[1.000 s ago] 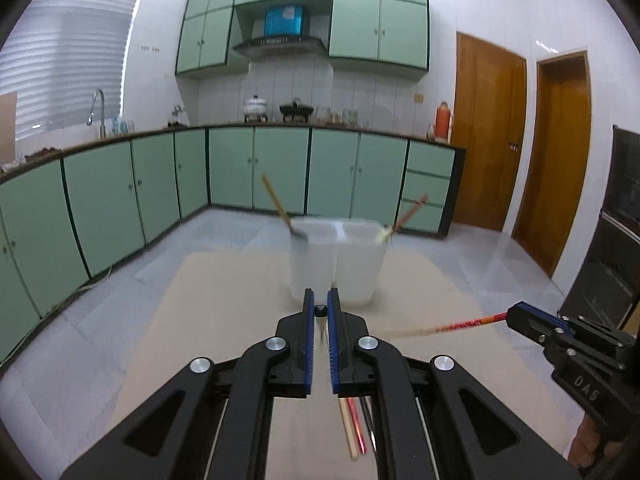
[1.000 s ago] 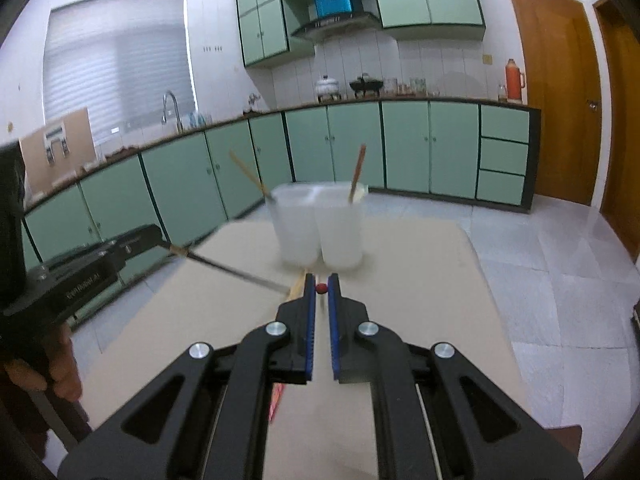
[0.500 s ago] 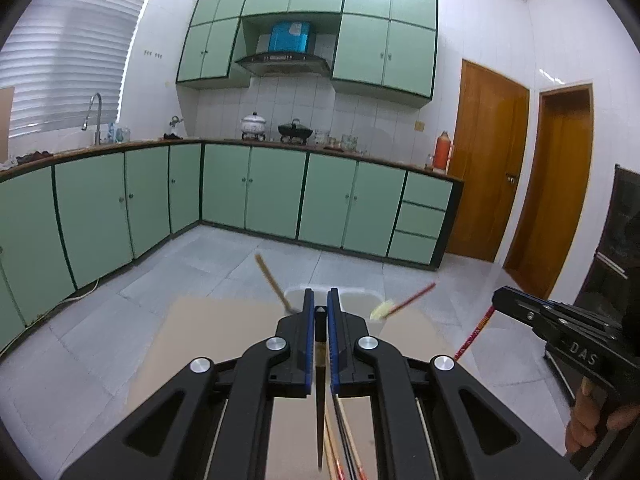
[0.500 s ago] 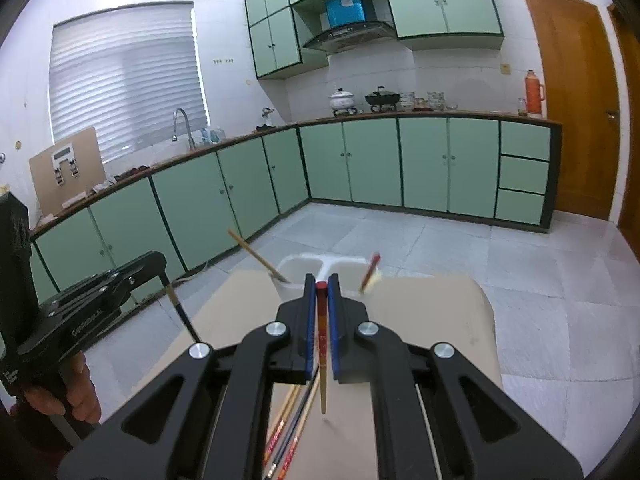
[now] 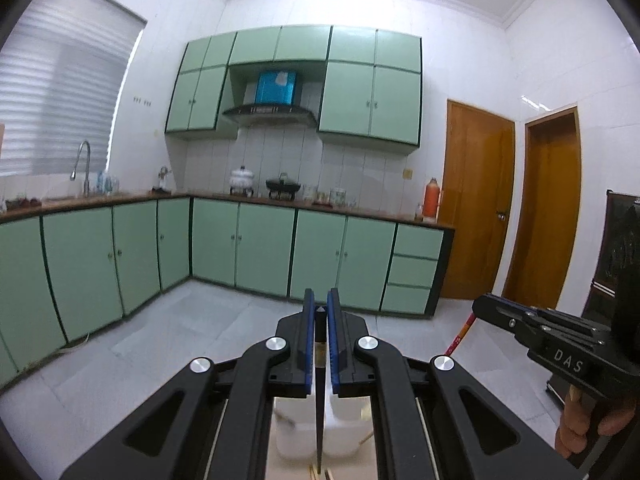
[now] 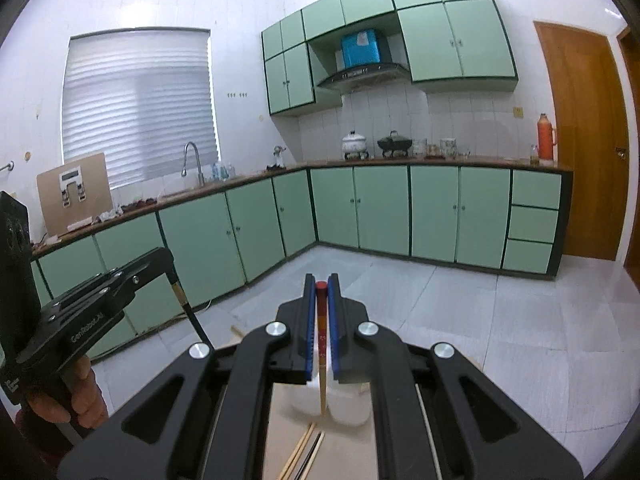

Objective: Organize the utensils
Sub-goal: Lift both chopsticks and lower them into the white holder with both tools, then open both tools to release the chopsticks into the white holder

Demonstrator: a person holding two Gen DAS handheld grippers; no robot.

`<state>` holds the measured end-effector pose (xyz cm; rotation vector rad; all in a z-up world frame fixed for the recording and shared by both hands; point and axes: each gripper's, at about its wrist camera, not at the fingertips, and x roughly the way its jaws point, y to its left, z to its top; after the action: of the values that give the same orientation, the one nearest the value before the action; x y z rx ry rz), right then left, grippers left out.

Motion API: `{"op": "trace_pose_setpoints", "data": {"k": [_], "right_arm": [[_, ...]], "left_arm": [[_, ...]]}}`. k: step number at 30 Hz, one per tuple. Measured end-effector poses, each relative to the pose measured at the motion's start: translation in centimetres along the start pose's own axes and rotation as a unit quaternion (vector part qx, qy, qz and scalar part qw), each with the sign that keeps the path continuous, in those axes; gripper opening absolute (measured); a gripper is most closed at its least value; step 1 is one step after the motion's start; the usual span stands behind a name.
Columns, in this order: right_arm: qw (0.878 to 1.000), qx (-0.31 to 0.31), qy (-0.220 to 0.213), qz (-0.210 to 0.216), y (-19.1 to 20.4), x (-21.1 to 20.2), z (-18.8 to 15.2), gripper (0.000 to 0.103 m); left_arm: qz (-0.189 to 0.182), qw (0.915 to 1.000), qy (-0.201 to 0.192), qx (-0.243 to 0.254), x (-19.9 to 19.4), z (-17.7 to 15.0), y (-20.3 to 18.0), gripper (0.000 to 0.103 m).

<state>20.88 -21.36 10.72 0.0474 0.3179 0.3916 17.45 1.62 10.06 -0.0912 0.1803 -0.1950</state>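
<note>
My left gripper (image 5: 318, 306) is shut on a black chopstick (image 5: 319, 408) that hangs point-down above the white double-cup holder (image 5: 344, 436). My right gripper (image 6: 321, 286) is shut on a red-topped wooden chopstick (image 6: 322, 368) that hangs point-down above the same holder (image 6: 344, 408). The right gripper shows in the left wrist view (image 5: 486, 306) with the red chopstick (image 5: 460, 334) below it. The left gripper shows in the right wrist view (image 6: 166, 258) with the black chopstick (image 6: 192, 316). Loose chopsticks (image 6: 306, 452) lie on the beige table (image 6: 352, 456) before the holder.
The holder has chopsticks in it, one sticking out at the left (image 6: 237, 332). Green kitchen cabinets (image 5: 260, 252) run along the far walls across a tiled floor (image 6: 480, 320). Two wooden doors (image 5: 476, 208) stand at the right.
Both grippers have lifted their chopsticks off the table and turned them from flat to hanging point-down. Both cameras have risen, so the holder sits low in view.
</note>
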Motion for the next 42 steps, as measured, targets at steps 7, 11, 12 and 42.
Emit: {"op": "trace_pose_setpoints", "data": {"k": [7, 11, 12, 42], "right_arm": [[0.999, -0.015, -0.018, -0.029, -1.3, 2.6, 2.1, 0.005], [0.999, -0.009, -0.007, -0.037, -2.6, 5.1, 1.2, 0.005], [0.999, -0.005, -0.002, -0.038, -2.8, 5.7, 0.8, 0.005], [0.992, 0.018, 0.012, -0.122, -1.3, -3.1, -13.5, 0.087]], "left_arm": [[0.007, 0.9988, -0.046, 0.014, 3.8, 2.6, -0.9, 0.006], [0.017, 0.9985, -0.051, 0.014, 7.3, 2.0, -0.9, 0.006], [0.019, 0.9987, -0.046, 0.010, 8.4, 1.4, -0.8, 0.006], [0.040, 0.9927, 0.113, 0.004, -0.4, -12.1, 0.8, 0.059]]}}
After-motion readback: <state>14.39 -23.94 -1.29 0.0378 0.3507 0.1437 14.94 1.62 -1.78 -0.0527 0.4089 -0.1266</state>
